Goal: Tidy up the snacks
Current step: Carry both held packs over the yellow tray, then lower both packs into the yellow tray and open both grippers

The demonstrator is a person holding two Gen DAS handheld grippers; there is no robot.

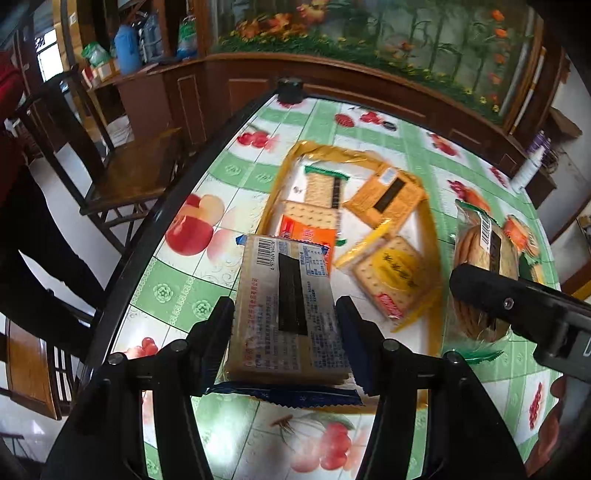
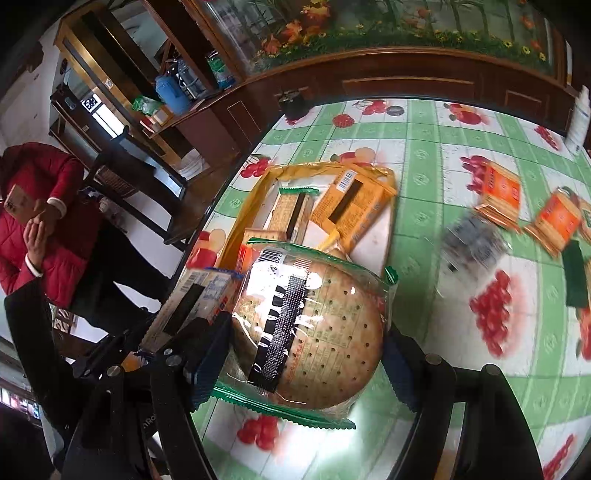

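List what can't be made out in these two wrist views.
- Right wrist view: grey-black packet on the green checked tablecloth, motion-blurred, contents unreadable.
- Left wrist view: round cracker pack with green-edged wrapper, lower part hidden by right tool's finger.
- Both: small print on blue-edged rectangular biscuit pack too small.

Pretty homey room, tbh. The table [image 1: 207, 236] has a glossy green-and-white checked cloth printed with cherries and peaches, with a dark rim around it. Behind it runs dark wood cabinetry [image 1: 369, 88] topped by a big flowery garden mural [image 1: 369, 29]. A wooden chair [image 1: 122, 173] sits on pale floor tiles [image 1: 70, 173], and a blue thermos [image 1: 127, 48] stands on the sideboard. Daylight comes through a small window [image 1: 48, 55].
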